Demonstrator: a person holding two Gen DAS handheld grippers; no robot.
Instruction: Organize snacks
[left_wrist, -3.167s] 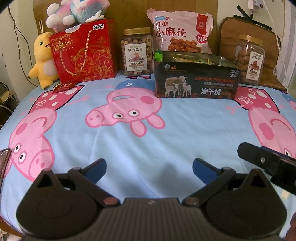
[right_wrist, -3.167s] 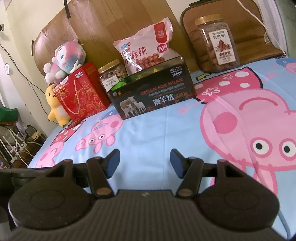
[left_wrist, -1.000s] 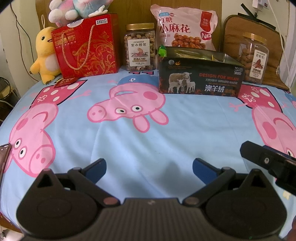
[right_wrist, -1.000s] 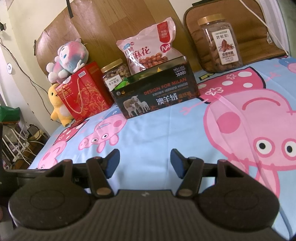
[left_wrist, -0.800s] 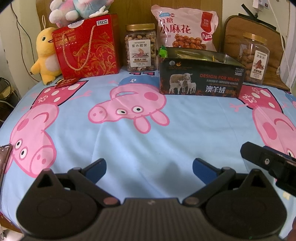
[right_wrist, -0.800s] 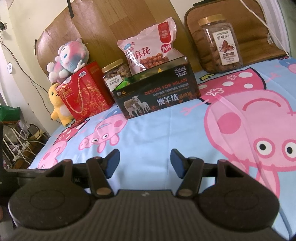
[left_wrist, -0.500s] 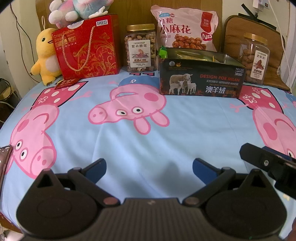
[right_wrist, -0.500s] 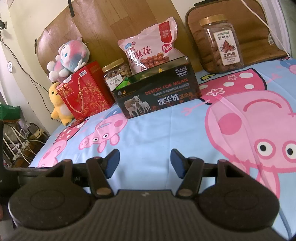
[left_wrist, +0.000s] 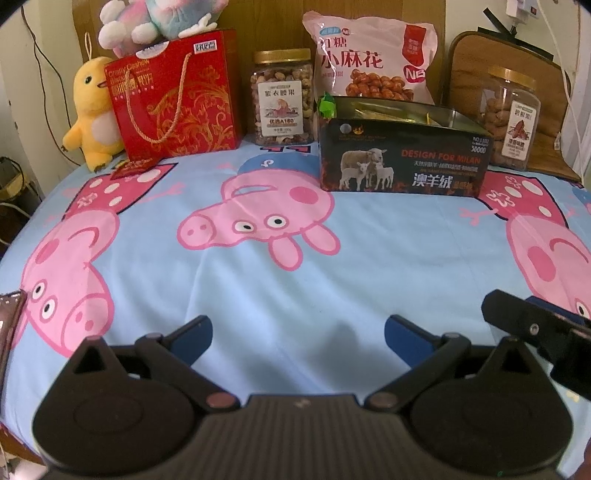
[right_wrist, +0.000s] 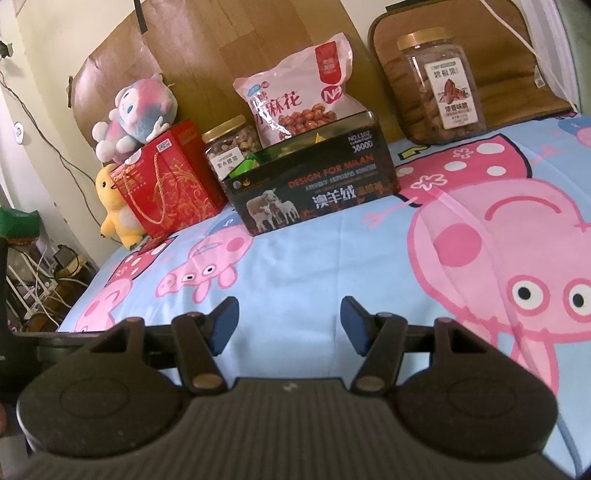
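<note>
A dark open box (left_wrist: 402, 158) (right_wrist: 314, 192) printed with sheep stands at the back of the bed, with small packets showing inside. Behind it leans a pink snack bag (left_wrist: 373, 62) (right_wrist: 295, 96). A nut jar (left_wrist: 282, 98) (right_wrist: 231, 149) stands to its left, a second jar (left_wrist: 511, 118) (right_wrist: 439, 88) to its right. A red gift bag (left_wrist: 177, 99) (right_wrist: 166, 188) sits further left. My left gripper (left_wrist: 297, 338) hovers open and empty over the near sheet. My right gripper (right_wrist: 290, 325) is likewise open with nothing between its fingers; part of it (left_wrist: 535, 332) shows at the right edge of the left wrist view.
The bed wears a light blue sheet (left_wrist: 295, 280) printed with pink pigs. A yellow duck toy (left_wrist: 92, 110) and a pastel plush (left_wrist: 162, 18) sit at the back left by the wooden headboard. A brown cushion (right_wrist: 461, 48) leans at the back right. Cables hang off the bed's left side.
Compared with three seconds ago both views sit slightly closer to the snacks at the back. Over the last second nothing has visibly moved.
</note>
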